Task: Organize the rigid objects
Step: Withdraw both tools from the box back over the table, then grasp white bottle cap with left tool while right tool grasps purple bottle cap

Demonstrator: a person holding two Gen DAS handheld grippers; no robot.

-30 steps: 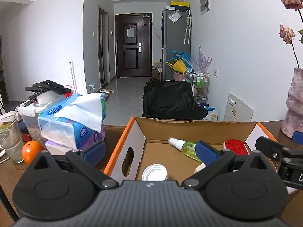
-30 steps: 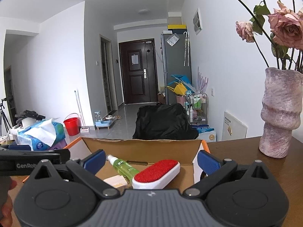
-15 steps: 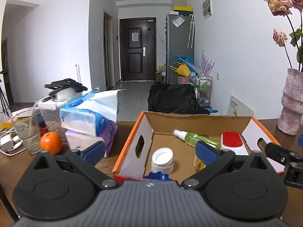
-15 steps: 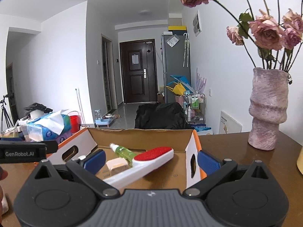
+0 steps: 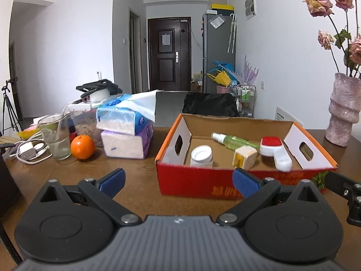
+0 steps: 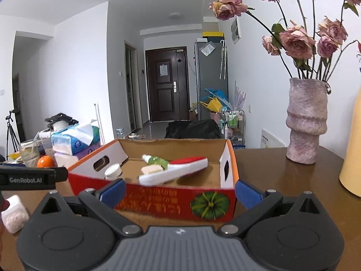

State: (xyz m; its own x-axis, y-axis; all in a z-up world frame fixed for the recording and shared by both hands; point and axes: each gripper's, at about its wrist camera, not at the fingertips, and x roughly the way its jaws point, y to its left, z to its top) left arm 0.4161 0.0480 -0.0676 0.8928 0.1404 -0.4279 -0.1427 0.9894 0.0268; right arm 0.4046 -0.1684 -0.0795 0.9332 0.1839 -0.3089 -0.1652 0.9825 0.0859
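A red cardboard box (image 5: 225, 181) (image 6: 171, 199) sits on the brown table. Inside it lie a white-capped jar (image 5: 201, 156) (image 6: 112, 171), a green spray bottle (image 5: 232, 139) (image 6: 155, 160), a cream cube-shaped item (image 5: 244, 157) (image 6: 151, 169) and a red-and-white brush (image 5: 273, 149) (image 6: 176, 171). My left gripper (image 5: 179, 181) stands open in front of the box's near left side, holding nothing. My right gripper (image 6: 180, 190) stands open before the box's front wall, also holding nothing.
Left of the box: stacked tissue packs (image 5: 126, 131), an orange (image 5: 82, 147), a glass (image 5: 55, 137), a charger with cable (image 5: 29, 151). A pink vase with dried roses (image 6: 305, 124) stands at the right. A small white block (image 6: 14, 213) lies at the near left.
Both grippers have drawn back from over the box, so its red front wall now shows. The brush now rests in the box, clear of the right fingers.
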